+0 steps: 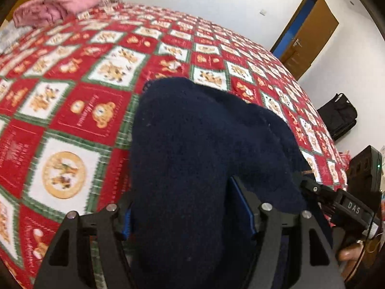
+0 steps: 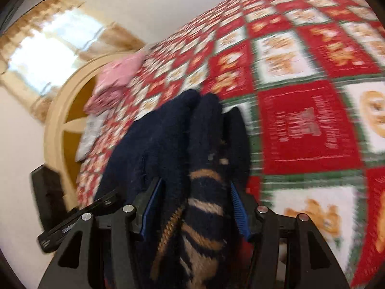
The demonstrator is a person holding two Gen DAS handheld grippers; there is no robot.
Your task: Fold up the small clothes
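One garment is in play here, a dark navy knit (image 1: 192,159), and it's held up off the bed by both grippers at once. It looks thick and fuzzy, sweater-type wool, with tan stripes (image 2: 204,207) showing on the part bunched in the right wrist view. In the left wrist view only plain navy is seen, draped in a big soft lump over the fingers.

The left gripper (image 1: 190,219) is clamped on the knit, with fabric filling the gap between the blue pads (image 1: 240,207), so the jaws are held fairly wide by the bulk. Same story for the right gripper (image 2: 192,204): closed down on a thick wad of the striped part, blue pads (image 2: 237,207) pressed against the cloth on both sides.

Step-wise, this is probably the lift-and-carry bit, before anything is laid flat. Both views are motion-blurred, so a swing over the bed is guessed. No fold can be made out yet. Next, the knit would need to be spread out flat on the quilt (image 1: 79,110) with the grippers pulled apart, otherwise it just lands as a heap.

Further out, a pink pile of clothes (image 1: 55,4) is sat at the far end of the red-and-white teddy-bear quilt, near the headboard (image 2: 62,110). A brown door (image 1: 305,36) is seen beyond the bed.
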